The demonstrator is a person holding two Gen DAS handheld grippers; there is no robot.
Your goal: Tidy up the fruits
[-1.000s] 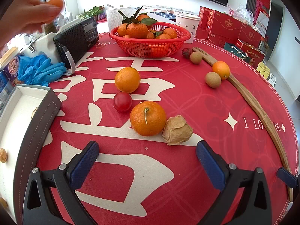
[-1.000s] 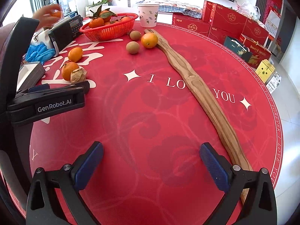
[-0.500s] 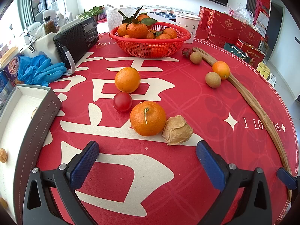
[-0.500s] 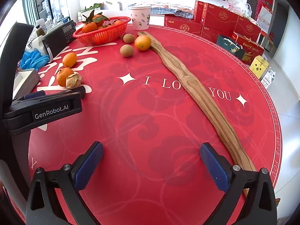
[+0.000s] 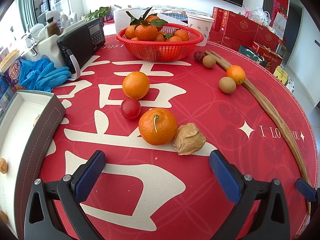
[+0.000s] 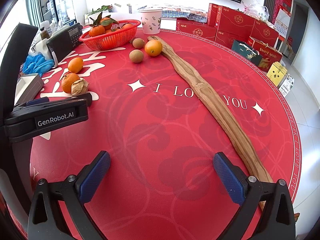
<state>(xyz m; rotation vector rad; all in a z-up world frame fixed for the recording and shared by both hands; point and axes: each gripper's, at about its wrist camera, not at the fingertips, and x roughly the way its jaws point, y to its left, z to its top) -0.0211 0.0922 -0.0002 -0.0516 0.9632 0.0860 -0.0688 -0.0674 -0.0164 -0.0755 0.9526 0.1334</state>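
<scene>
A stemmed tangerine [image 5: 158,126] sits on the red counter [image 5: 200,104] just ahead of the left gripper [image 5: 157,169], touching a papery husked fruit [image 5: 189,139] on its right and a cherry tomato [image 5: 130,108] behind it. Farther back lie an orange [image 5: 136,85] and the red basket [image 5: 160,45] of tangerines. Both the left gripper and the right gripper [image 6: 161,173] hover with jaws spread, empty.

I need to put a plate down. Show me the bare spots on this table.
Bare cloth lies between the right gripper and the wooden strip. Fruit crowds the stretch from the stemmed mandarin to the red basket.
</scene>
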